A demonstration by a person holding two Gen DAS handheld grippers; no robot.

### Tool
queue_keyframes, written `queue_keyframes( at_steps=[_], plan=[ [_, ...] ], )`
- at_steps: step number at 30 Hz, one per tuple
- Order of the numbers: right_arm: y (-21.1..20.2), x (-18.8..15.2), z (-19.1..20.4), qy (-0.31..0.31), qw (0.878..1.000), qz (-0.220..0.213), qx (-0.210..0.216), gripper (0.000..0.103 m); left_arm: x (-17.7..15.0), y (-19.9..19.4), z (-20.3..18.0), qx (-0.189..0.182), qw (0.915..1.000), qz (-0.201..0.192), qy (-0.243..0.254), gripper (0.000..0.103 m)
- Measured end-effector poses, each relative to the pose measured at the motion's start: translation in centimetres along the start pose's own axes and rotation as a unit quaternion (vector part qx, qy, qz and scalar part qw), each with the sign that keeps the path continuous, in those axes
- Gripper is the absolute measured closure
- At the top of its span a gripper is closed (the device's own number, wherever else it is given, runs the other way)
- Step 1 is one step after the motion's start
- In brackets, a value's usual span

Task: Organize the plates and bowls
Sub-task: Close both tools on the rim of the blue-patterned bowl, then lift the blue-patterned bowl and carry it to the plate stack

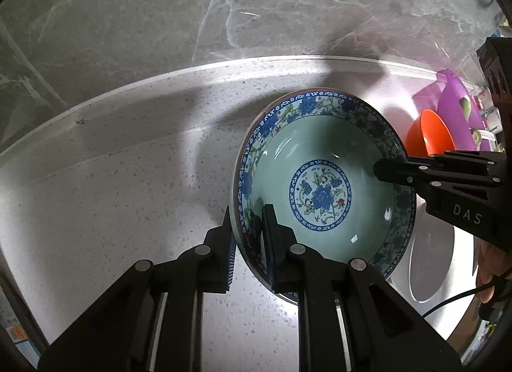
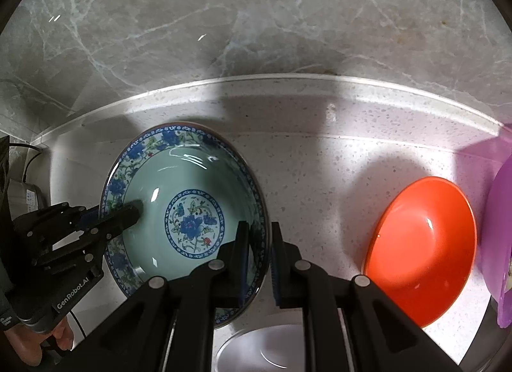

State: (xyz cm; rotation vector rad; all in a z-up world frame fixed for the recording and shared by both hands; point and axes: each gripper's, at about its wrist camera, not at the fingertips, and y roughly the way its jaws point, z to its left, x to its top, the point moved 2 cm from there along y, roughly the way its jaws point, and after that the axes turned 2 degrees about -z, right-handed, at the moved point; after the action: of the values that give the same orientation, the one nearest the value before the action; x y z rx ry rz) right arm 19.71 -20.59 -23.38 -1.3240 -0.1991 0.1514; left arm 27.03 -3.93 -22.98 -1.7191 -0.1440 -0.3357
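A celadon bowl with blue flower patterns rests on the speckled white counter. My left gripper is shut on its near-left rim, one finger inside and one outside. The right gripper pinches the opposite rim. In the right wrist view the same bowl lies left of centre. There my right gripper is shut on its right rim, and the left gripper clamps the left rim. Whether the bowl is lifted off the counter I cannot tell.
An orange bowl sits to the right, beside a purple plastic container. A pale round plate lies near the front edge. A grey marble wall backs the counter. A hand and cable show at lower left.
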Motion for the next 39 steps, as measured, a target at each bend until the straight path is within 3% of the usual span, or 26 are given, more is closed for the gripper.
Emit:
queue_keyframes(
  at_steps=[9, 18, 29, 39],
  plan=[
    [-2.4, 0.5, -0.3, 0.002, 1.0, -0.016, 0.0, 0.089, -0.9, -3.0, -1.5, 0.005, 0.9999, -0.013, 0.01, 0.09],
    [-6.7, -2.2, -2.2, 0.014, 0.999, -0.038, 0.0, 0.089, -3.1, -6.5, -5.1, -0.002, 0.9991, -0.027, 0.034, 0.09],
    [-11.7, -9.2, -3.9, 0.035, 0.998, -0.055, -0.002, 0.089, -8.4, -10.7, -10.6, -0.021, 0.9966, -0.031, 0.073, 0.09],
    [-13.5, -17.6, -6.9, 0.083, 0.995, -0.052, -0.001, 0.089, -16.0, -10.5, -17.1, -0.058, 0.9915, 0.008, 0.116, 0.09]
  ],
)
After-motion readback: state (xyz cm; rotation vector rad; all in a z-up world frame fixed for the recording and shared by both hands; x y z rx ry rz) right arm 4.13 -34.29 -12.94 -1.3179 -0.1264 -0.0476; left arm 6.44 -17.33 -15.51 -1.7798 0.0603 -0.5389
